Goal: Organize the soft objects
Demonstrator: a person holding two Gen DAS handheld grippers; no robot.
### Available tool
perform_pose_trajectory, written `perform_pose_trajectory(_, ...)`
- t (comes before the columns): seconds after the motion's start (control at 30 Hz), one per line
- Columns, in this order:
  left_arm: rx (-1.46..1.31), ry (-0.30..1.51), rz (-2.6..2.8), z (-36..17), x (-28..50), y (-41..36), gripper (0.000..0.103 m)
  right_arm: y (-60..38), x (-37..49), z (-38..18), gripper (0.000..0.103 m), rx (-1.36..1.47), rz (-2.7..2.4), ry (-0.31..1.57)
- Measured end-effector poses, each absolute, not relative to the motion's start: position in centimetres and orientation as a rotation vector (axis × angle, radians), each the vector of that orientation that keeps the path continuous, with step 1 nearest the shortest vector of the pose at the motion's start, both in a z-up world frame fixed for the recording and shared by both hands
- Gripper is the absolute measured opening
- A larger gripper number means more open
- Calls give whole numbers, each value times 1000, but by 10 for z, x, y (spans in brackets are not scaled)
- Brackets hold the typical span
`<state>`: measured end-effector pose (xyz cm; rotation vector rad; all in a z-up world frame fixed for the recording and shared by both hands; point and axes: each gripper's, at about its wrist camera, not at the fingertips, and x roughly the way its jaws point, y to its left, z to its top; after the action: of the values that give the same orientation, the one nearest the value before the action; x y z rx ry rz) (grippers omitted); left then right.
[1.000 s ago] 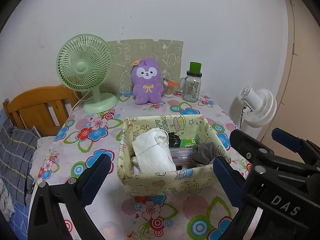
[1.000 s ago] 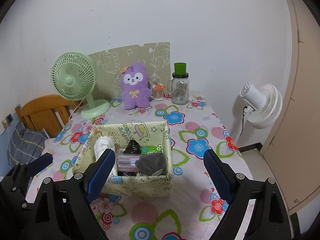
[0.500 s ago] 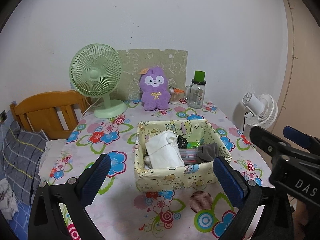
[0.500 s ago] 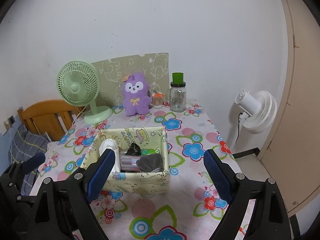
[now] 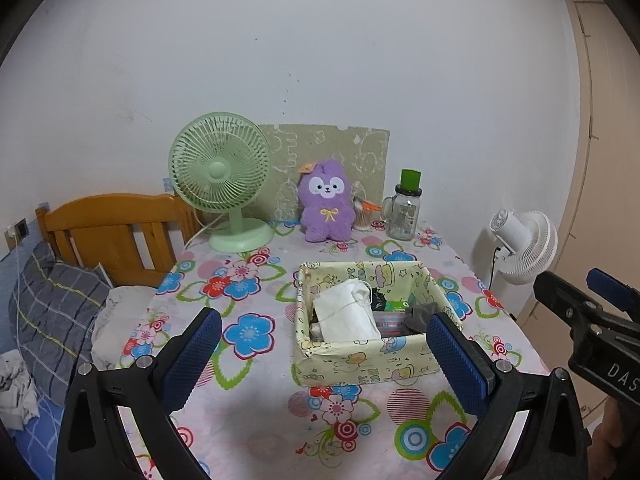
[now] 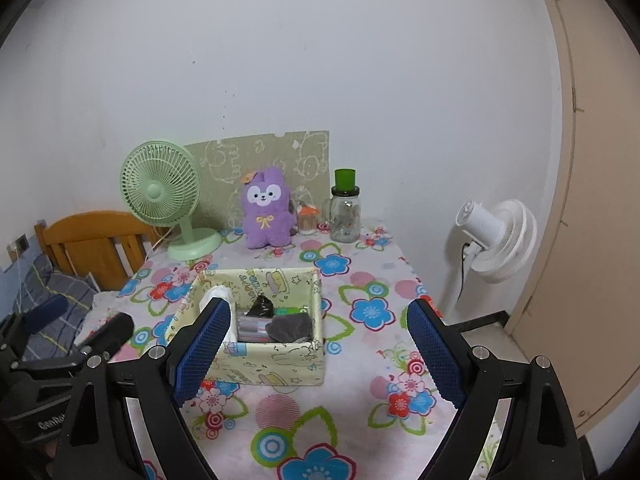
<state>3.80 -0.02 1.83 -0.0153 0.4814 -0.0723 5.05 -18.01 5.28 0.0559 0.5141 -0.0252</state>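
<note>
A yellow fabric basket (image 5: 360, 364) (image 6: 276, 364) stands on the flowered table. It holds a white cloth bag (image 5: 346, 314), a grey soft item (image 5: 420, 314) (image 6: 290, 326), a black item and small packets. A purple plush toy (image 5: 328, 204) (image 6: 266, 216) sits upright at the back against a green board. My left gripper (image 5: 324, 348) is open and empty, held back from the basket's near side. My right gripper (image 6: 320, 344) is open and empty, also short of the basket.
A green desk fan (image 5: 220, 184) stands at the back left, a glass jar (image 5: 404, 212) with a green lid at the back right. A white floor fan (image 5: 524, 244) stands right of the table. A wooden bed frame (image 5: 108, 232) and bedding lie left.
Both grippers have pulled back and up from the basket, so the table and basket look smaller and farther. Both stay open and empty.
</note>
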Motion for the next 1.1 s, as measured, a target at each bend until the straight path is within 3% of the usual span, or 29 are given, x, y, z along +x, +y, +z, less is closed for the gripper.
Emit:
perform_pose_trajectory(0.2,-9,461,-86,24,28,-3,103,-185,39,57,96,58,-18,494)
perform_pose_trajectory(1.1,2,462,-94,22,22,-8,103,-185,35,53,96,76,-6,515)
